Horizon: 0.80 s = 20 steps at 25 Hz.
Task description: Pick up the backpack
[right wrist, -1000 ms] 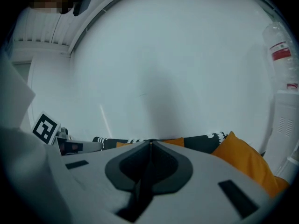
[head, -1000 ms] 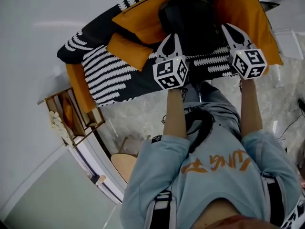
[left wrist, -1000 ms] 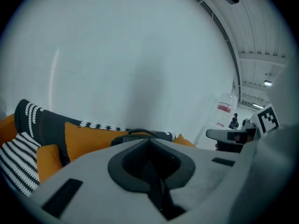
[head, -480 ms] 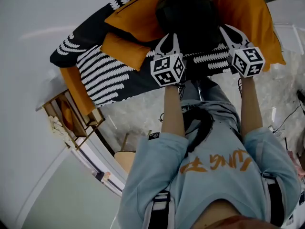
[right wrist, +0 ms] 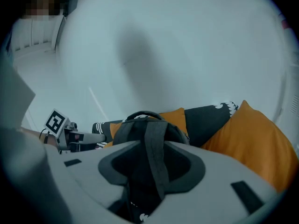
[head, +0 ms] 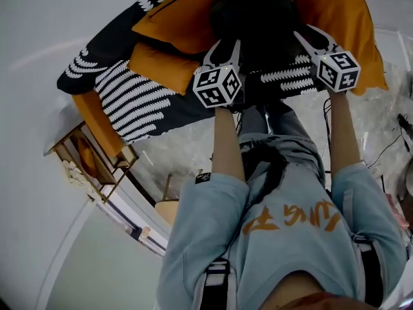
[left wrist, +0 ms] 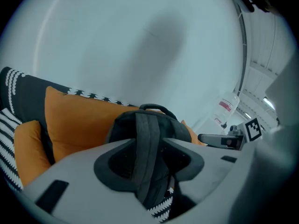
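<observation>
A black backpack (head: 255,15) stands upright on the sofa against orange cushions (head: 174,24). In the head view my left gripper (head: 224,45) reaches its left side and my right gripper (head: 308,36) its right side. In the left gripper view the backpack (left wrist: 124,127) fills the middle, and one grey shoulder strap (left wrist: 147,139) runs down between the jaws of the left gripper (left wrist: 149,161). The right gripper (right wrist: 152,164) has the other strap (right wrist: 156,143) of the backpack (right wrist: 133,125) between its jaws. Both pairs of jaws are opening and the pads stand clear of the straps.
The sofa wears a black-and-white patterned cover (head: 139,99), with a small orange pillow (head: 158,66) at the left. A wooden side table (head: 90,157) stands by the sofa's end near a white wall. My own legs and light blue shirt fill the lower view.
Both grippers have sunk toward the backpack and closer to it. Their jaws, shut a moment ago, now stand apart with a strap between each pair.
</observation>
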Available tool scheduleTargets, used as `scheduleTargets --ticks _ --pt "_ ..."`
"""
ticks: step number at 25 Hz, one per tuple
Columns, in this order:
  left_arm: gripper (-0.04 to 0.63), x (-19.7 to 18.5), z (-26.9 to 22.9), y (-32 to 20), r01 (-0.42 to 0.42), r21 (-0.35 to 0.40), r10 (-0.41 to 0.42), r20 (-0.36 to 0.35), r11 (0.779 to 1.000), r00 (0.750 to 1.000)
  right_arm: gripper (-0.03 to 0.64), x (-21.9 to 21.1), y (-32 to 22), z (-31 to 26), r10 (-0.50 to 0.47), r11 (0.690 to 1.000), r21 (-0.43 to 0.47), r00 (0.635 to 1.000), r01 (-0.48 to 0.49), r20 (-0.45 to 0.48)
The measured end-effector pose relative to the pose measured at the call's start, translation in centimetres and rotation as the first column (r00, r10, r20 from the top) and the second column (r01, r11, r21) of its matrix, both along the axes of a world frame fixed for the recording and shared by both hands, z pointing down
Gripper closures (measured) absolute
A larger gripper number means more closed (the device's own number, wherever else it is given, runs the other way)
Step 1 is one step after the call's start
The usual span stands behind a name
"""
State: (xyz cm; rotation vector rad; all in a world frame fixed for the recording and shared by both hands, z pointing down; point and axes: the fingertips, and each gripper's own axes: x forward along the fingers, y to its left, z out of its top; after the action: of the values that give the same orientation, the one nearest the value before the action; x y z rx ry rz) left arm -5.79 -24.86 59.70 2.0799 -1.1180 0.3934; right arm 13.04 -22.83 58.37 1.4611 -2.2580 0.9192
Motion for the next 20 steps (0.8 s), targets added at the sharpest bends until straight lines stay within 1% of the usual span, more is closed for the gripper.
scheduleTargets --ticks 1,5,9,12,14,18,19,20 --pt "0.42 0.2 0.0 -0.8 -0.013 0.002 0.013 -0.006 1.0 1.0 0.465 0.0 -0.8 0.1 -0.009 1.0 0.0 1.0 0.009 0.004" --pt "0.411 1.0 0.5 -3.6 -0.081 0.011 0.081 0.018 0.997 0.997 0.449 -0.7 -3.2 1.3 -0.07 0.997 -0.027 0.997 0.069 -0.013" --pt "0.41 1.9 0.9 -5.8 -0.122 -0.004 0.122 0.008 0.992 0.992 0.438 -1.2 -4.7 2.6 -0.11 0.992 -0.062 0.994 0.108 -0.027" --pt "0.41 2.8 1.8 -6.7 -0.137 -0.051 0.136 -0.034 0.989 0.99 0.436 -1.6 -5.5 3.1 -0.134 0.988 -0.082 0.991 0.133 -0.003" --pt "0.41 3.0 2.5 -7.3 -0.139 -0.077 0.134 -0.063 0.987 0.989 0.436 -1.8 -6.2 3.4 -0.133 0.987 -0.092 0.991 0.132 0.0" --pt "0.411 3.3 3.3 -7.4 -0.146 -0.146 0.121 -0.169 0.978 0.978 0.443 -1.9 -6.3 3.3 -0.119 0.987 -0.109 0.993 0.12 0.015" --pt "0.41 3.3 3.4 -7.3 -0.153 -0.148 0.126 -0.175 0.977 0.976 0.455 -2.0 -6.2 3.3 -0.116 0.987 -0.111 0.993 0.118 0.02" --pt "0.416 3.4 3.3 -7.3 -0.163 -0.142 0.139 -0.166 0.976 0.976 0.466 -2.2 -6.1 3.3 -0.114 0.987 -0.113 0.993 0.115 0.02"
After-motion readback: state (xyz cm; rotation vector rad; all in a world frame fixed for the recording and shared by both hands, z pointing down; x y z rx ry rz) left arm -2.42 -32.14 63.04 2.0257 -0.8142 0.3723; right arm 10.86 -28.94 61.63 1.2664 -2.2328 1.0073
